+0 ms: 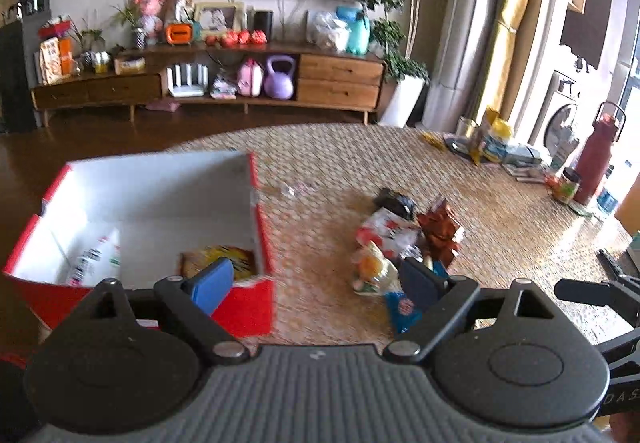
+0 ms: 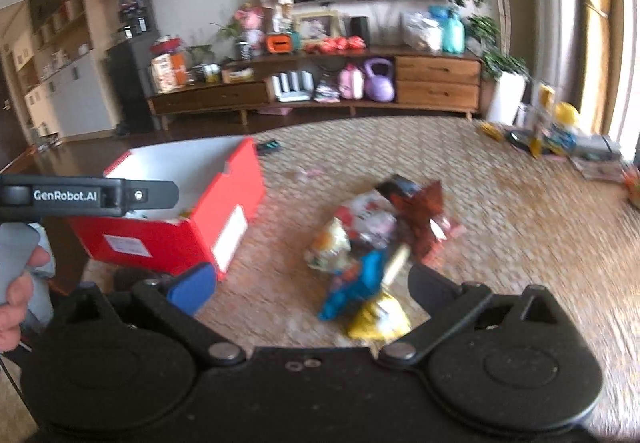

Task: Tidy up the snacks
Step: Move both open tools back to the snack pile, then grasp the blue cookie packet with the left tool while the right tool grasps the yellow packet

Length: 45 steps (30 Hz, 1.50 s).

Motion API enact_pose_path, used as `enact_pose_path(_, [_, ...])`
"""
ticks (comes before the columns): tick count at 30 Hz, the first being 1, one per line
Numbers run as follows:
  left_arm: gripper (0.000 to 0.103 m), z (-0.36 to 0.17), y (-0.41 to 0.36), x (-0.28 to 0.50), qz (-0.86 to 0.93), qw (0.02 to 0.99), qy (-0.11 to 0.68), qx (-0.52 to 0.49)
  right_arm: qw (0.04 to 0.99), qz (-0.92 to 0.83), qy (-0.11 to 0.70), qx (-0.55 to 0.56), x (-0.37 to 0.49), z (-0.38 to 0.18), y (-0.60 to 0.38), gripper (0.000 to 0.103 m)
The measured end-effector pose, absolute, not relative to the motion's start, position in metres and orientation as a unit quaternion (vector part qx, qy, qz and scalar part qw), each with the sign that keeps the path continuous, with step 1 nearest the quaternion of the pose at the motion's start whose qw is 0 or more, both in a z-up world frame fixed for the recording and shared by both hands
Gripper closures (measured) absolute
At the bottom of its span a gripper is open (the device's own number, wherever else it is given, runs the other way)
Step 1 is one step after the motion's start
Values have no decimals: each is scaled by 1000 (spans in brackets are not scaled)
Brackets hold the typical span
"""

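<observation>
Snack sorting on the woven mat: both my tongs empty and spread wide.

Left wrist view: my left gripper (image 1: 318,285) gapes over bare mat (image 1: 500,203); the red box (image 1: 256,299) sits just left of it, two packets inside; the snack pile (image 1: 404,239) lies right of the box. Right wrist view: my right gripper (image 2: 308,293) stands wide, nothing gripped, pile (image 2: 368,243) right of the box (image 2: 172,243), my left hand (image 2: 18,295) beside it.

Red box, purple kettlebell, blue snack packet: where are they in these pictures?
Red box (image 2: 168,243): right wrist view, its red front wall.
Purple kettlebell (image 1: 279,83): left wrist view, its round body.
Blue snack packet (image 2: 352,289): right wrist view, its middle.
</observation>
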<state>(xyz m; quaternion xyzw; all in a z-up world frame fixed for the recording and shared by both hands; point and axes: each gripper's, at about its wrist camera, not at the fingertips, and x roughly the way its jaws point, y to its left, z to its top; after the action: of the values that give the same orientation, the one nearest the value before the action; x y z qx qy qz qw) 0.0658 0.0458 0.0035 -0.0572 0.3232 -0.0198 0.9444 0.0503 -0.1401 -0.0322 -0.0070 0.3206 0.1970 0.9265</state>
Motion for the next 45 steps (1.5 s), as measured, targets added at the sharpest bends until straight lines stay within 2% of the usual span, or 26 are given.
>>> enact_pose_path(12, [12, -38, -12, 105, -71, 915, 391, -66, 922, 168, 349, -5, 75, -78, -176, 3])
enact_pose_path(15, [12, -49, -24, 123, -78, 904, 414, -77, 920, 170, 354, -13, 83, -89, -177, 6])
enact_pose_path(20, [12, -69, -40, 148, -103, 883, 451, -81, 914, 178, 364, -23, 97, -107, -179, 19])
enact_pose_path(31, [12, -92, -52, 178, -222, 869, 442, 35, 897, 224, 380, -35, 118, -128, -171, 30])
enact_pose_path(34, [20, -100, -53, 187, -234, 857, 456, 46, 893, 227, 386, -37, 123, -134, -166, 31])
enact_pose_path(38, [21, -104, -50, 196, -252, 852, 458, 28, 889, 227, 396, -32, 131, -141, -162, 32])
enact_pose_path(41, [27, -107, -52, 202, -271, 842, 465, 20, 887, 224, 403, -30, 136, -145, -161, 43])
enact_pose_path(45, [32, -113, -55, 206, -278, 834, 476, 19, 887, 221, 404, -24, 141, -146, -164, 44])
